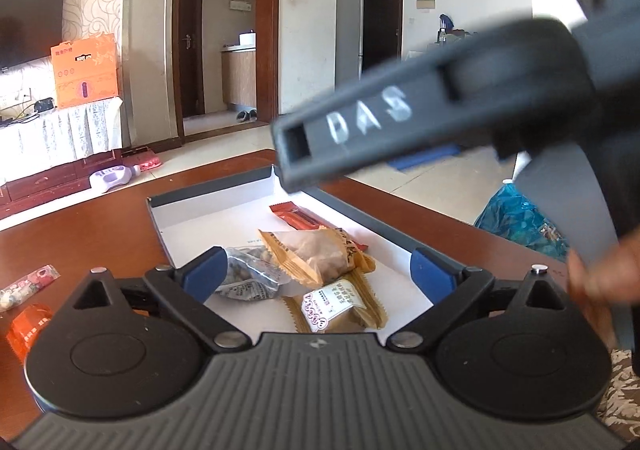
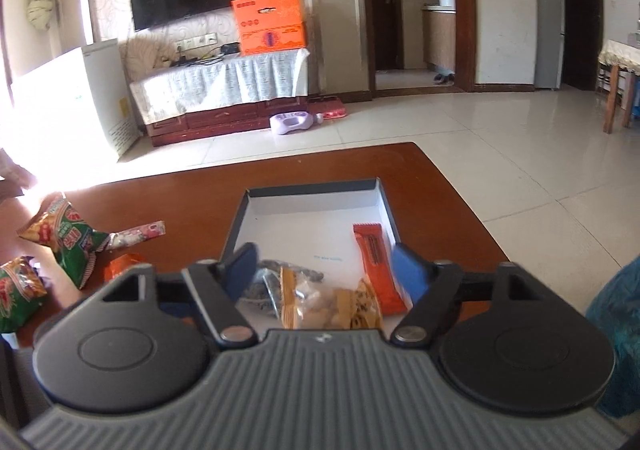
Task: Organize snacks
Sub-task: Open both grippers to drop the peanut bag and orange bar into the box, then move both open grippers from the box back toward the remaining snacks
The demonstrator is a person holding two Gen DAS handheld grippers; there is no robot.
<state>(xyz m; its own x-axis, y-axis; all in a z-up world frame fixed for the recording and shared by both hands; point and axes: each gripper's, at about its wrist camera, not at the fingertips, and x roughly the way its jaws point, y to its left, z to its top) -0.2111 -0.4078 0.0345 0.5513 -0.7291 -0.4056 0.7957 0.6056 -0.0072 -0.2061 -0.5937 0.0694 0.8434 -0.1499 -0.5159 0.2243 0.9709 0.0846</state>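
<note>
Your left gripper (image 1: pixel 316 274) stands open above the shallow white box (image 1: pixel 208 209); no packet is pressed between its blue pads. Crossing above it, your right gripper (image 2: pixel 324 266), marked "DAS" in white, likewise stands open. Below the pads lie a grey packet (image 1: pixel 248 274), a tan packet (image 1: pixel 316 254) and a beige packet (image 1: pixel 340 308) whose print is unreadable; beyond them, an orange-red bar (image 2: pixel 374 262).

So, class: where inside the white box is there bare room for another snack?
The far half of the box, between its back wall and the red bar, is bare. The near end is crowded with tan packets and a grey pouch.
</note>
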